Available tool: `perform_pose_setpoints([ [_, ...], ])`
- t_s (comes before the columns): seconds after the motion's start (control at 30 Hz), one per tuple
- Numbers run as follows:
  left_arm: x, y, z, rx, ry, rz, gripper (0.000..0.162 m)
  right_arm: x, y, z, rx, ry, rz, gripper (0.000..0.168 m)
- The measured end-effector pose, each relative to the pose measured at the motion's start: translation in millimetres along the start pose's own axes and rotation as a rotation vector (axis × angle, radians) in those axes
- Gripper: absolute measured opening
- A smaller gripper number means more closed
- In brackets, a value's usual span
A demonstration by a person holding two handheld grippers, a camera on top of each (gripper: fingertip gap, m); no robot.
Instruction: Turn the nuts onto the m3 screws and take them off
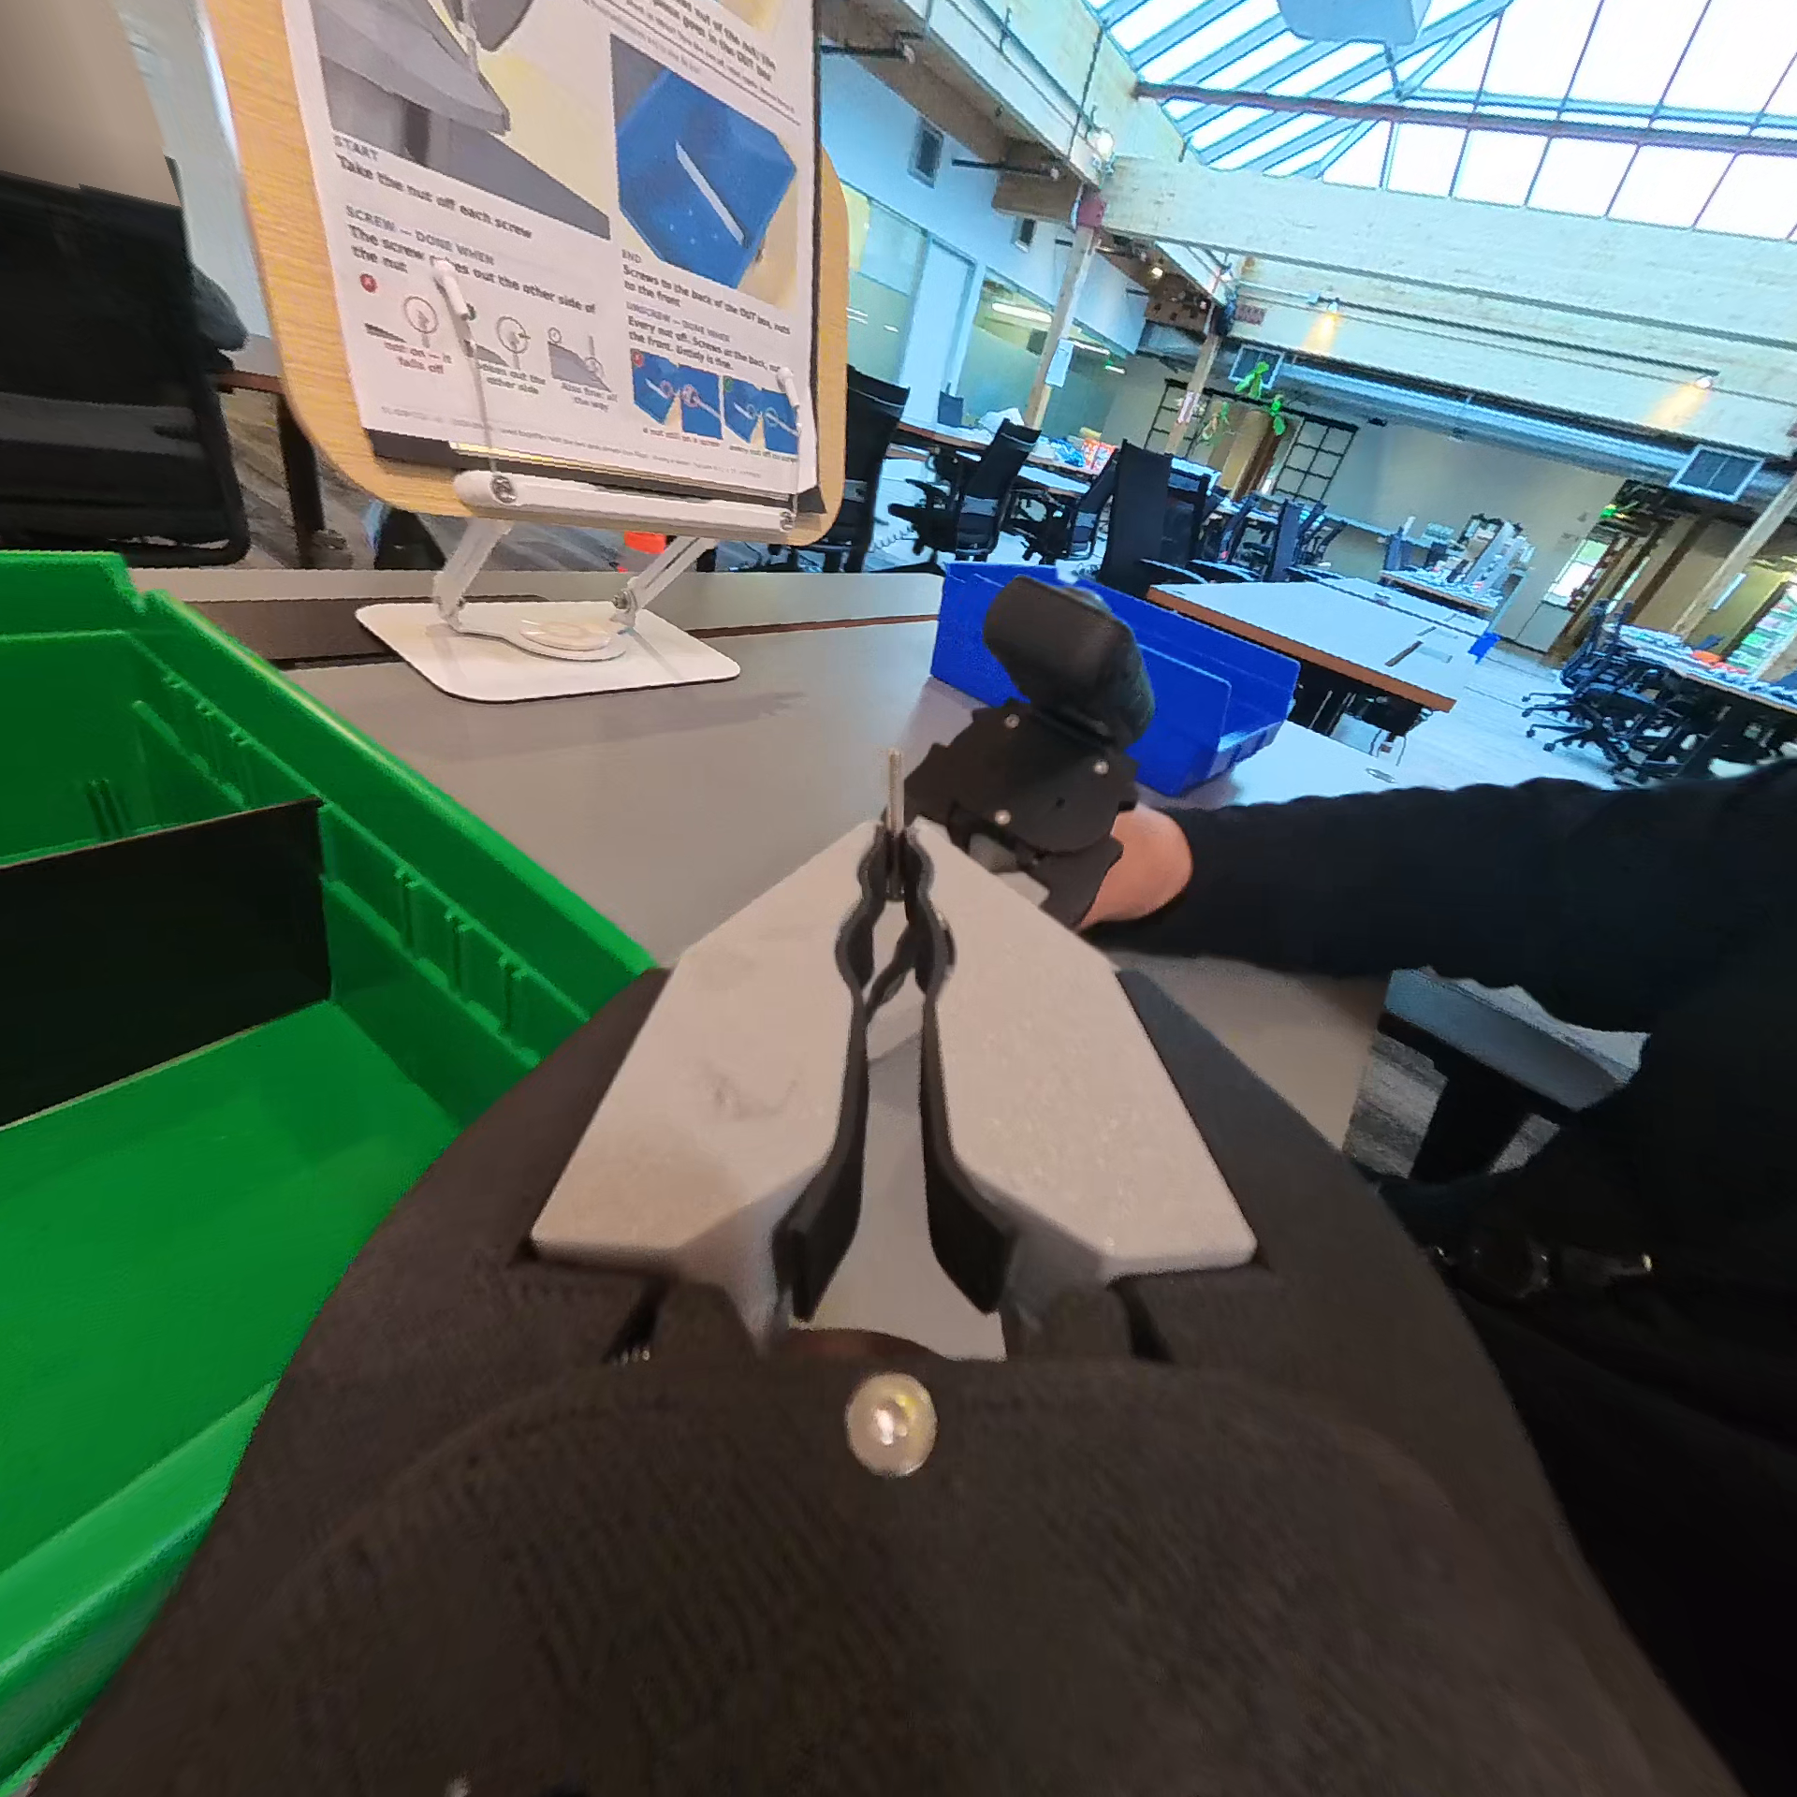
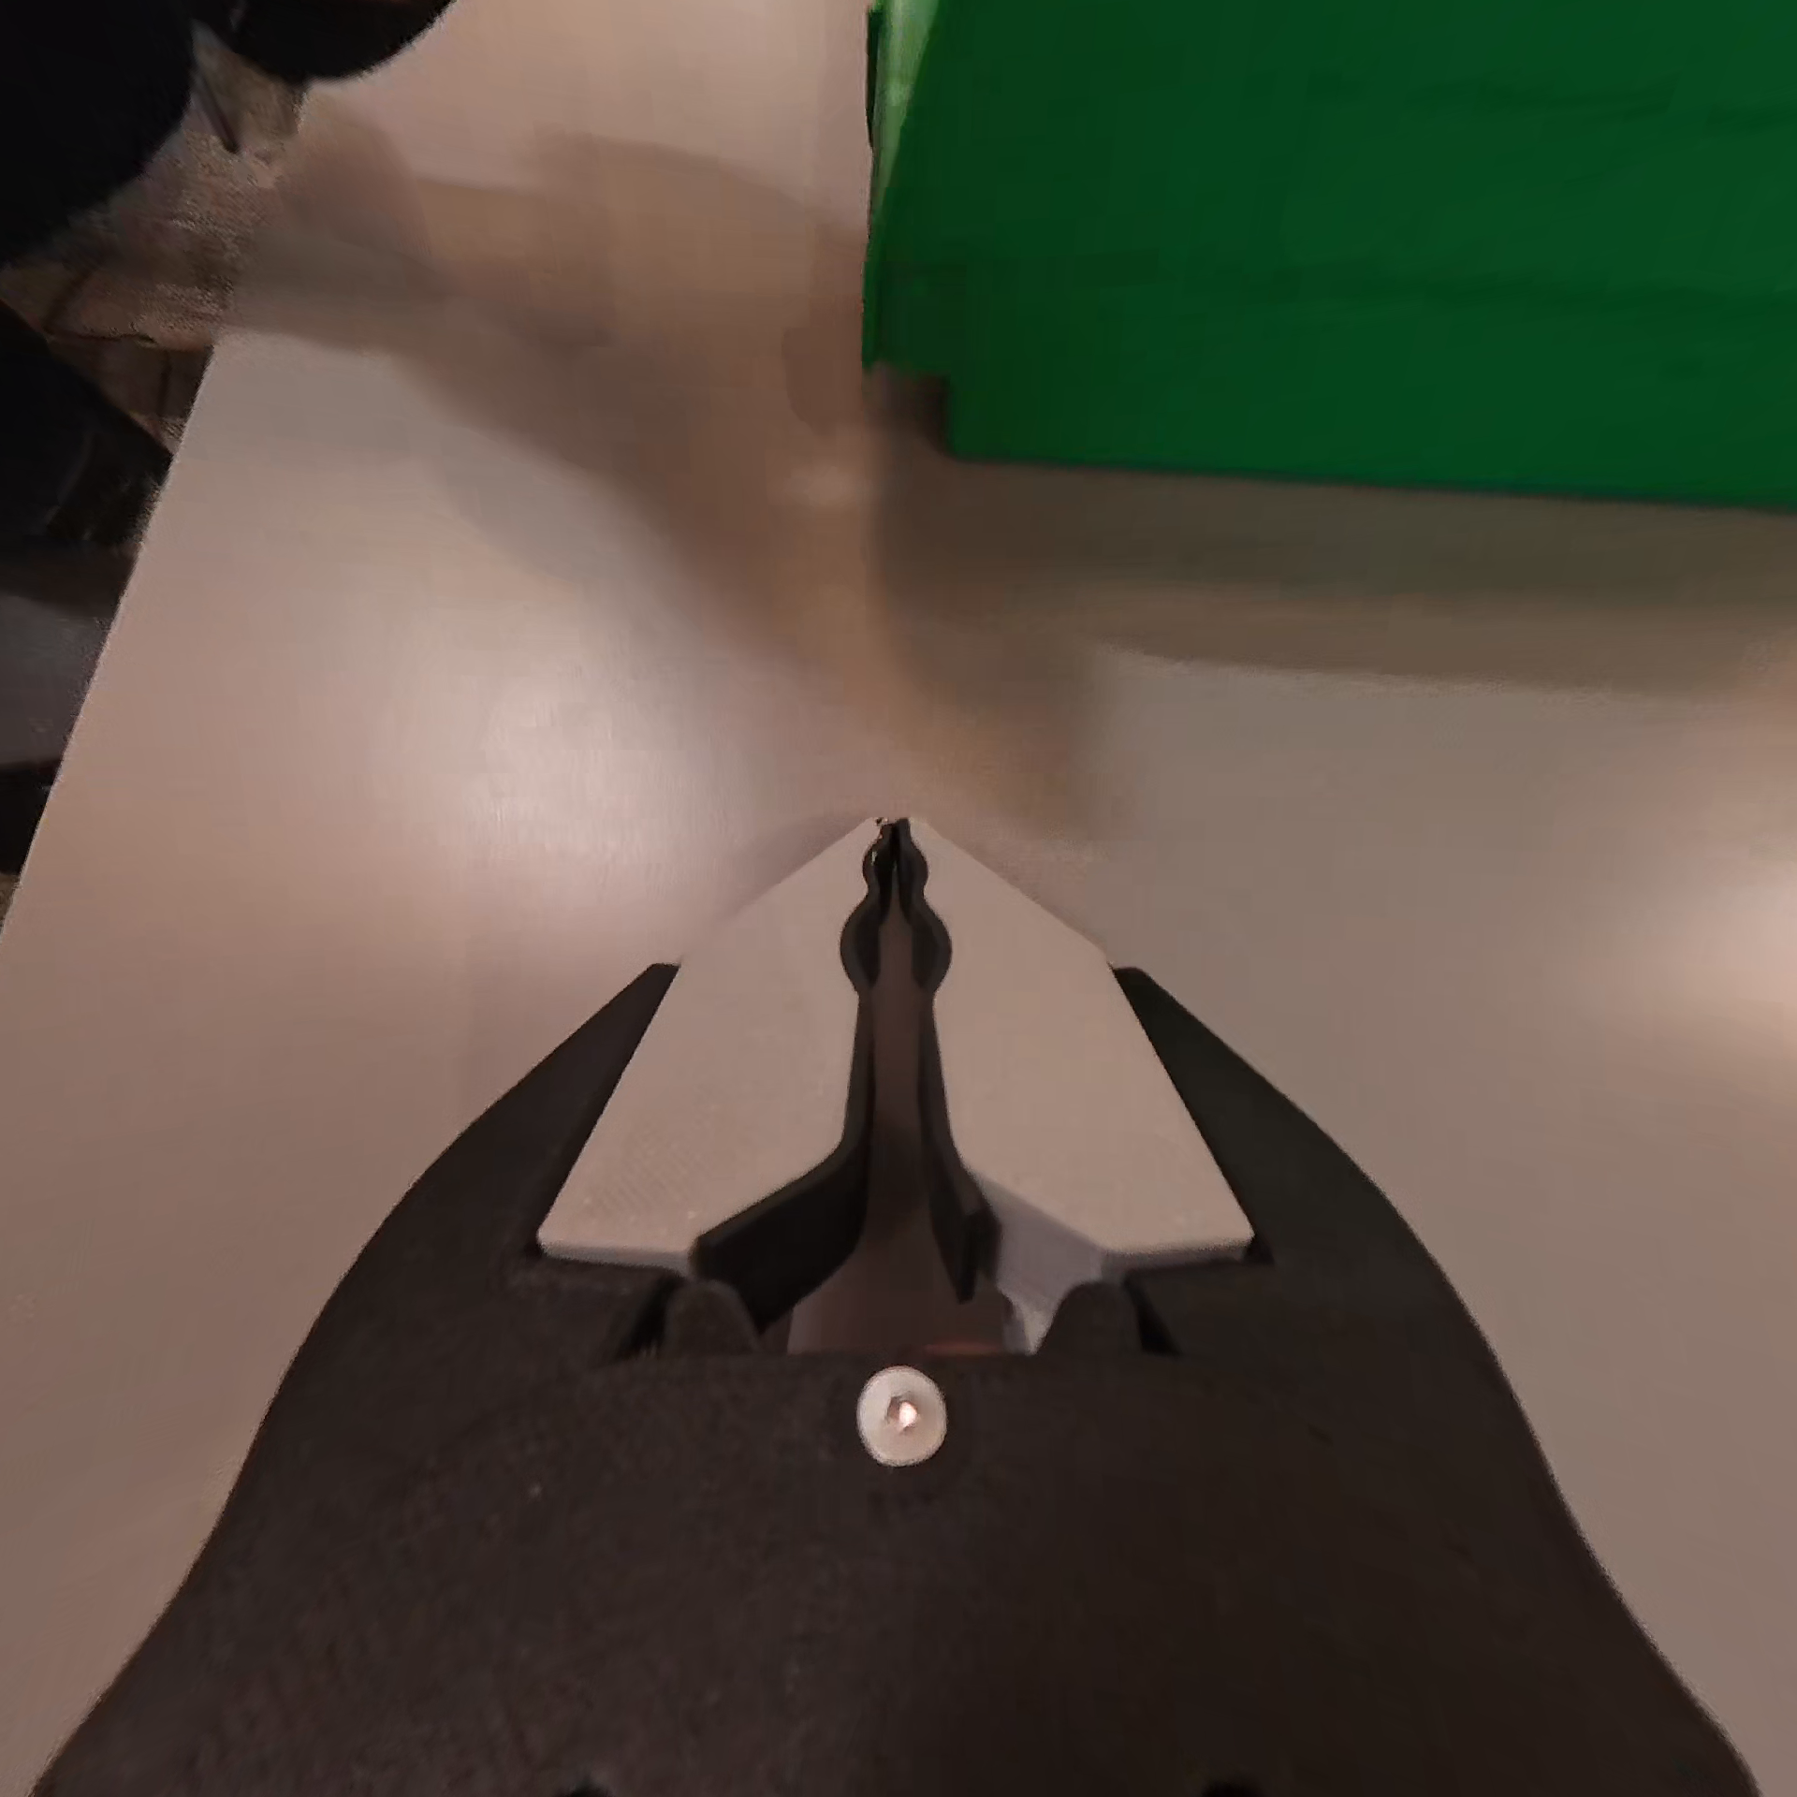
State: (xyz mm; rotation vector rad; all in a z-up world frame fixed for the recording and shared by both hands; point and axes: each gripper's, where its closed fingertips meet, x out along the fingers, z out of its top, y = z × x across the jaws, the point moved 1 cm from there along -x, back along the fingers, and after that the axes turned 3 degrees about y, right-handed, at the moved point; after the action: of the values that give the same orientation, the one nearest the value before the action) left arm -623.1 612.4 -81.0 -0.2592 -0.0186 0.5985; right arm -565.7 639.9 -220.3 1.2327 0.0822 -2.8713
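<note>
Two claws are pinching tight: the left claw point(image 1: 892, 844) is gripping a thin metal screw point(image 1: 894, 790) upright above the smooth grey counter point(image 1: 681, 778); the right claw point(image 2: 893, 836) is clamping something tiny (blurred, unidentifiable) beside a green plastic bin point(image 2: 1361, 243).

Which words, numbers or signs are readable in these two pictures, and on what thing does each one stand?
Printed sheet on the wooden stand: headings, lines of text and small diagrams. It is partly legible, but I do not quote it.
Paper notice on a far post: too small to read.
Green bin and table in the right wrist view: no writing.
</note>
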Motion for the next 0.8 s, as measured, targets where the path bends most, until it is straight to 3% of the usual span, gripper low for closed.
perform_pose_setpoints([
  [0.03,2.3,-2.9,-1.1,0.005,0.008,-0.008,0.0,-9.3,-1.3,-9.9,0.005,0.006,-0.016,0.0],
  [0.2,26.2,-23.5,-6.7,0.015,0.04,-0.073,0.0,-55.8,1.8,-58.9,0.059,0.019,-0.036,0.0],
  [0.4,98.7,-51.0,-32.3,0.053,0.119,-0.195,0.0,-96.9,2.6,-101.3,0.131,0.02,-0.068,0.0],
  [0.63,163.2,-59.9,-24.1,0.126,-0.013,-0.375,0.0,-141.0,-6.7,-103.1,0.228,-0.113,-0.062,0.004],
  [0.8,176.1,-45.8,-17.8,0.106,-0.064,-0.4,0.0,-129.7,0.4,-108.1,0.199,-0.085,-0.029,0.011],
])
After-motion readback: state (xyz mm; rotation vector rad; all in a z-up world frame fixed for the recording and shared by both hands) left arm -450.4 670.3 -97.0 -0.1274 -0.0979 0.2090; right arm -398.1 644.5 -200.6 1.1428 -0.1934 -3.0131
